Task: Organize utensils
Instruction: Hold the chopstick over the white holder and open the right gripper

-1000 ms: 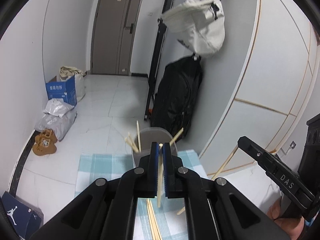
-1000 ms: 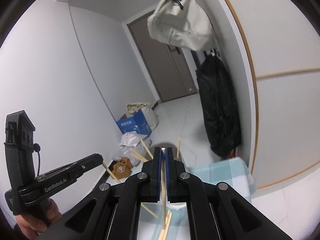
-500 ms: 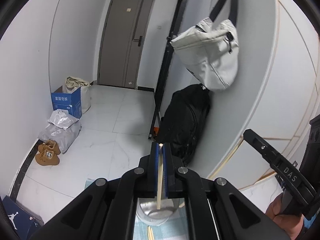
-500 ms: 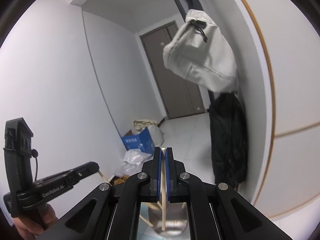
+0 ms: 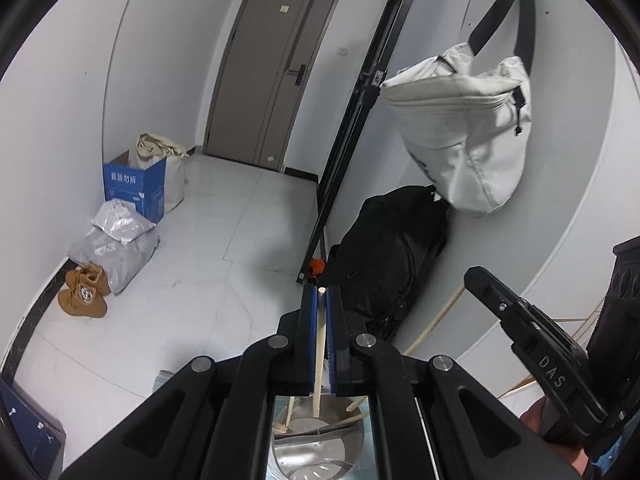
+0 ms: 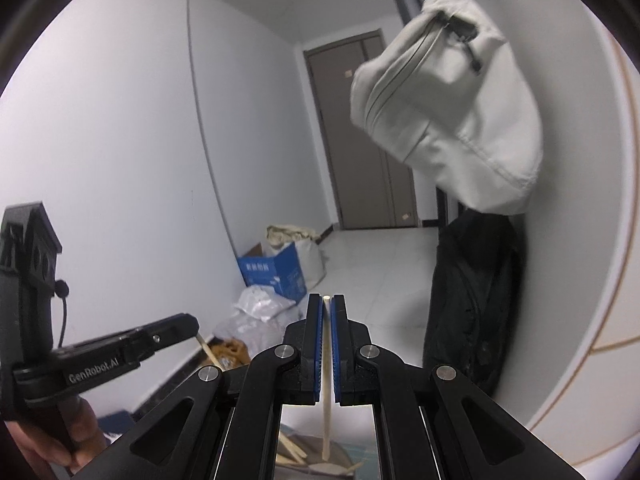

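Home entryway or hallway: brown entrance door (image 5: 276, 76) with a handle lock at the far end, white tiled floor (image 5: 224, 240), plain white walls. Tan shoes (image 5: 82, 294) on the floor by the wall, blue cardboard box (image 5: 134, 186) and grey parcel bags (image 5: 114, 242) (delivery-type packaging) beside them. White bag (image 5: 468, 128) hanging on the right wall, black backpack (image 5: 392, 256) slumped below it.

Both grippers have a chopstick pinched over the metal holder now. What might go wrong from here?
1. The left gripper grips its chopstick near the top; the long free end could swing and miss the metal holder.
2. Chopsticks already leaning inside may block entry.
3. The right gripper's chopstick hangs near the holder's edge.
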The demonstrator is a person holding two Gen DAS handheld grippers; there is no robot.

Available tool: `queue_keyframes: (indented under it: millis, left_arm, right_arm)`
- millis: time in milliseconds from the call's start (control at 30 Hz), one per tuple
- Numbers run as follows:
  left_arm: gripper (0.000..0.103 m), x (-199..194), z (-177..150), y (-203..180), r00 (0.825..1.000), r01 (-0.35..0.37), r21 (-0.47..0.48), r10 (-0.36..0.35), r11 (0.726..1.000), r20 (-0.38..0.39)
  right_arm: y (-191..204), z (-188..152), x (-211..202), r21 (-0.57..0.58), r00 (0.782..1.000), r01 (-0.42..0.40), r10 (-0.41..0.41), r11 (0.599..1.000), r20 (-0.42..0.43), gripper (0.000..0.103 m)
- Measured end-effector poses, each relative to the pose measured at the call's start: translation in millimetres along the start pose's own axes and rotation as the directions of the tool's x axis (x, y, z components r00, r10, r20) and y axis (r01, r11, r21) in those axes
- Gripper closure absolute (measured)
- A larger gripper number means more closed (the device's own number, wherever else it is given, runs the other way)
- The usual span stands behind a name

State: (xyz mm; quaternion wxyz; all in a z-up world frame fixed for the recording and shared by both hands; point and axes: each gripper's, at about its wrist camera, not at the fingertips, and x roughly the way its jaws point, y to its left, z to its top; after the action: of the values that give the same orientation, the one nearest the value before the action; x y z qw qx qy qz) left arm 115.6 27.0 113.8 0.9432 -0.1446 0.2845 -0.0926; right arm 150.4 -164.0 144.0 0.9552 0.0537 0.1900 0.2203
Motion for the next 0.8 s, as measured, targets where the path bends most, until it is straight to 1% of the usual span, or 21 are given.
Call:
queue_keyframes:
  millis: [67,167,433,567,700,800]
  left_arm:
    - [0.103,8.7,-2.5,3.9,1.000,-0.007,-0.008,0.007,1.000,-0.012]
    - [0.103,15.9,-5.9,10.8,1.000,0.002,-0.031,-0.002,1.000,-0.020]
    - [0.103,31.2,-13.7,20.6,0.999,-0.004,-0.034,0.003,0.999,-0.038]
    - [0.103,37.1,-19.7,24.4,0.998,0.012,-0.034,-0.014,0.999,-0.060]
    - [0.103,41.8,-22.7,28.4,0.994,0.039,-0.035,-0.042,0.999,-0.102]
    - [0.103,42.0,-22.2,32.1,0.990,0.071,-0.049,-0.077,0.996,-0.120]
  right_arm:
    - [0.1,-5.5,11.7,-0.016,1.000,-0.003,0.003,1.000,-0.019,0.100]
    - [-0.7,-12.4,23.1,-0.022,0.999,-0.011,0.010,1.000,-0.037,0.100]
    - [4.4,-26.6,41.7,-0.054,0.998,-0.020,0.017,0.998,-0.063,0.100]
    - [5.1,-33.6,51.0,-0.055,0.996,-0.033,0.028,0.998,-0.087,0.100]
    - [9.8,-45.1,58.2,-0.076,0.991,-0.053,0.043,0.996,-0.126,0.100]
    - [13.1,-55.4,65.0,-0.063,0.982,-0.091,0.079,0.994,-0.174,0.098]
